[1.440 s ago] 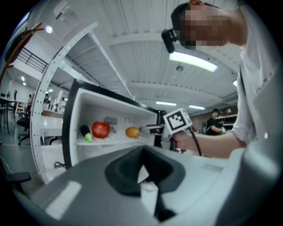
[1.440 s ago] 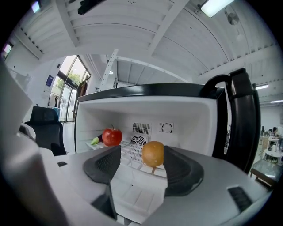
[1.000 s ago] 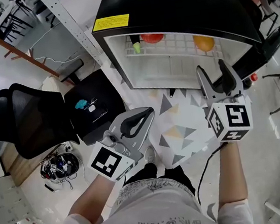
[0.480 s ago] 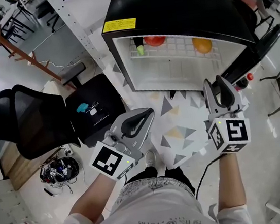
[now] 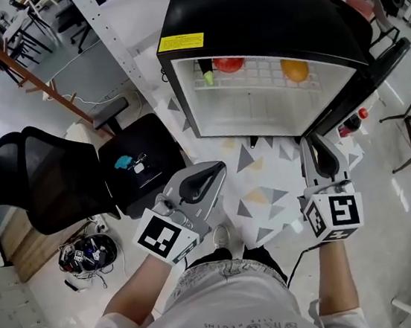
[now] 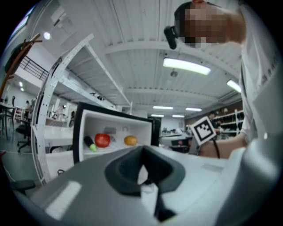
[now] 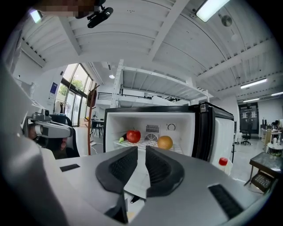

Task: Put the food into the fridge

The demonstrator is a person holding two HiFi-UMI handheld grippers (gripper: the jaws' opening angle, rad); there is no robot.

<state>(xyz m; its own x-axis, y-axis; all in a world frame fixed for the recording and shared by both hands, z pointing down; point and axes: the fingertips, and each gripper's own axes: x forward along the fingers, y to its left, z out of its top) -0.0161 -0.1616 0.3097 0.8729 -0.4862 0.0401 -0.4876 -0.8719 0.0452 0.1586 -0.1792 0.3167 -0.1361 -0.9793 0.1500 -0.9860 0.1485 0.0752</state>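
Note:
The small black fridge (image 5: 261, 17) stands open on the floor ahead of me. On its wire shelf lie a dark vegetable with a green tip (image 5: 206, 71), a red fruit (image 5: 229, 64) and an orange (image 5: 294, 70). All three also show in the right gripper view: vegetable (image 7: 122, 138), red fruit (image 7: 133, 135), orange (image 7: 165, 142). My right gripper (image 5: 315, 140) hovers before the fridge's lower right corner; its jaws are closing, a narrow gap is left and nothing is between them (image 7: 141, 152). My left gripper (image 5: 217, 169) is held lower left, shut and empty (image 6: 142, 152).
The fridge door (image 5: 360, 86) hangs open at the right, with a red-capped bottle (image 5: 354, 123) on the floor beside it. A patterned mat (image 5: 269, 188) lies before the fridge. A black office chair (image 5: 35, 182) and a black seat (image 5: 142, 164) stand at the left, near a metal rack post (image 5: 110, 37).
The right gripper's jaws have gone from wide apart to nearly together, and it has drawn back from the fridge. The left gripper has stayed put.

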